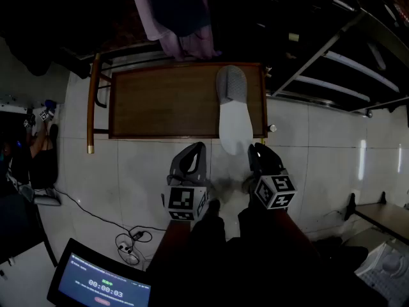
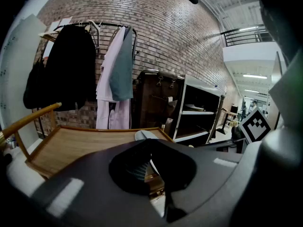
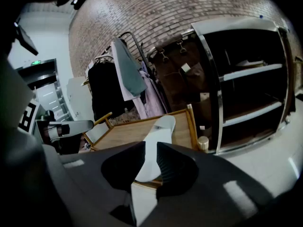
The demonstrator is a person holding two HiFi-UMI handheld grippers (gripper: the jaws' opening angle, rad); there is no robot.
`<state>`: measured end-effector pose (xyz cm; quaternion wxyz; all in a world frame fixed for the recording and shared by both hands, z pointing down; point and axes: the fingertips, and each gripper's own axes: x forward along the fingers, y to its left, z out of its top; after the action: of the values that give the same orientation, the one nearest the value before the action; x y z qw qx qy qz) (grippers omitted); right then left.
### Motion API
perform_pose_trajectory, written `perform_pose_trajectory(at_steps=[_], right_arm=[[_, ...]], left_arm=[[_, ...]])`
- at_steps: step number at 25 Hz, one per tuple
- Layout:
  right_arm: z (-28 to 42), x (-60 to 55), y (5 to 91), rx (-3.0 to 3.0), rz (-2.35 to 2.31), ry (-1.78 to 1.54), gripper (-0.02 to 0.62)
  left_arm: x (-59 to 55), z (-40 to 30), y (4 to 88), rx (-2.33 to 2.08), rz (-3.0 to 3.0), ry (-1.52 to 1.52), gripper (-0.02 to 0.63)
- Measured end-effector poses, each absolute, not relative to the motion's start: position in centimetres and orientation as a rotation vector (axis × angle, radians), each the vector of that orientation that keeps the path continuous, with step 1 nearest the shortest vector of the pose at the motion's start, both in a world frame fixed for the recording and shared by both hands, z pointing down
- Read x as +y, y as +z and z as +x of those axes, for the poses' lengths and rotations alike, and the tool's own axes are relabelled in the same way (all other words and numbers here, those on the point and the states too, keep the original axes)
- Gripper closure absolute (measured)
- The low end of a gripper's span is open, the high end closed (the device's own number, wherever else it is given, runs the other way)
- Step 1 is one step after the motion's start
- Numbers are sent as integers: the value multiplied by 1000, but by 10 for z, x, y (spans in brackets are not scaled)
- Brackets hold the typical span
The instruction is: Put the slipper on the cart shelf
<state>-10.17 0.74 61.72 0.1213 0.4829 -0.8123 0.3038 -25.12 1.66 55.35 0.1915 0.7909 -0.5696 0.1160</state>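
So the slipper (image 1: pixel 233 117) is lying on the cart shelf (image 1: pixel 160 101), at its right end, toe toward the far side and heel poking out over the near rim. Both tongs hover low over the floor tiles just in front of the cart. The left tongs (image 1: pixel 197 147) are only slightly spread and empty. The right tongs (image 1: pixel 255 149) are a bit apart too, pinching nothing, just beside the heel. Coats (image 1: pixel 185 18) hang right behind the cart, a dark shelving rack (image 3: pixel 246 89) crowds its right side, and a cable (image 1: pixel 128 238) trails on the floor.
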Motion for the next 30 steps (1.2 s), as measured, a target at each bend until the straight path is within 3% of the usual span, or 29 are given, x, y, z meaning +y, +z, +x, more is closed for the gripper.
perform_pose_trajectory(at_steps=[11,21,30], right_arm=[[-110,14,675,-2175,1459,1609,411],[-126,1,703,-2055,1474,1911,402],[-126,-8,701,-2053,1456,1939,428]], left_arm=[[26,-251,558,-1552,2229,332,595],[36,-256,568,-1517,2179,337,595],[50,-246,563,-1529,2188,363,595]])
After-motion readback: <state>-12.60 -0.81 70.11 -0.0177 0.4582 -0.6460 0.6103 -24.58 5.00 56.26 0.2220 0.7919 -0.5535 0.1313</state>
